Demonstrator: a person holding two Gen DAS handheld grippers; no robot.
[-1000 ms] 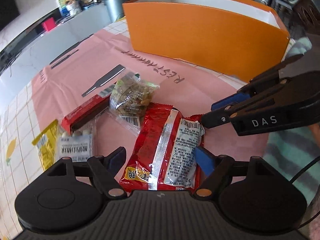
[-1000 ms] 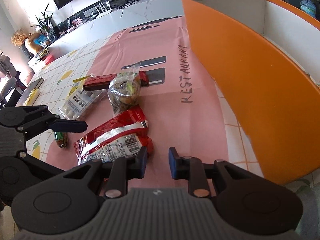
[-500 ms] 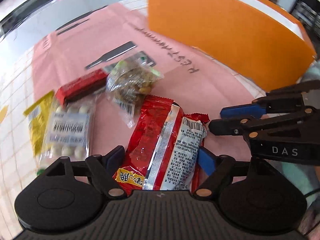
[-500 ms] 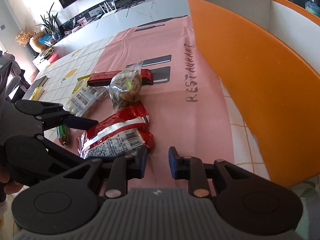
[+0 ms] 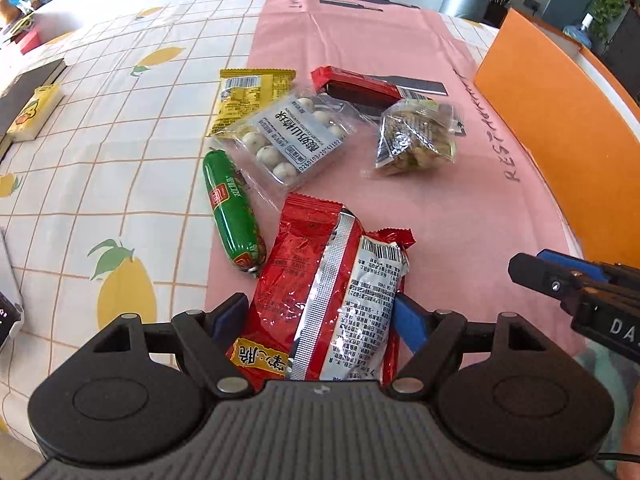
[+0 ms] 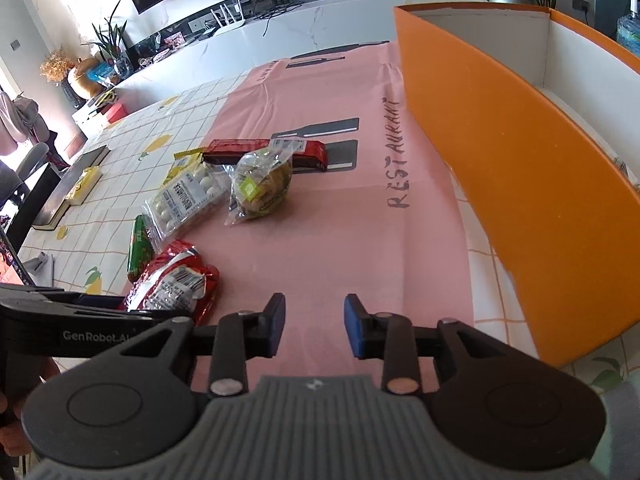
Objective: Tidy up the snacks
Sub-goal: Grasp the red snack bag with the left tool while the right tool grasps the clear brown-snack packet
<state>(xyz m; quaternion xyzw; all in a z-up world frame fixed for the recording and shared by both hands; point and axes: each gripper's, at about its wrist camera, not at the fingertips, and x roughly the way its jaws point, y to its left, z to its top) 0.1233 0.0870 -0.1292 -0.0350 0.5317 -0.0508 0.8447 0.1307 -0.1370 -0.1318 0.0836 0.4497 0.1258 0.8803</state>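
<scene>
1. The left gripper (image 5: 316,316) has swung round across the tabletop (image 5: 120,128), its fingers clamped on the red snack packet (image 5: 324,288).
2. The right gripper (image 6: 314,324), empty, is opening beside the orange box (image 6: 520,184), the packet's likely destination.

Snack packets (image 5: 296,136) lie left of box (image 6: 520,168).

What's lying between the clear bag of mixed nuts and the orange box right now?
Nothing: between the nut bag and the orange box there is only bare pink mat with the printed word RESTAURANT, clearest in the right wrist view.
</scene>
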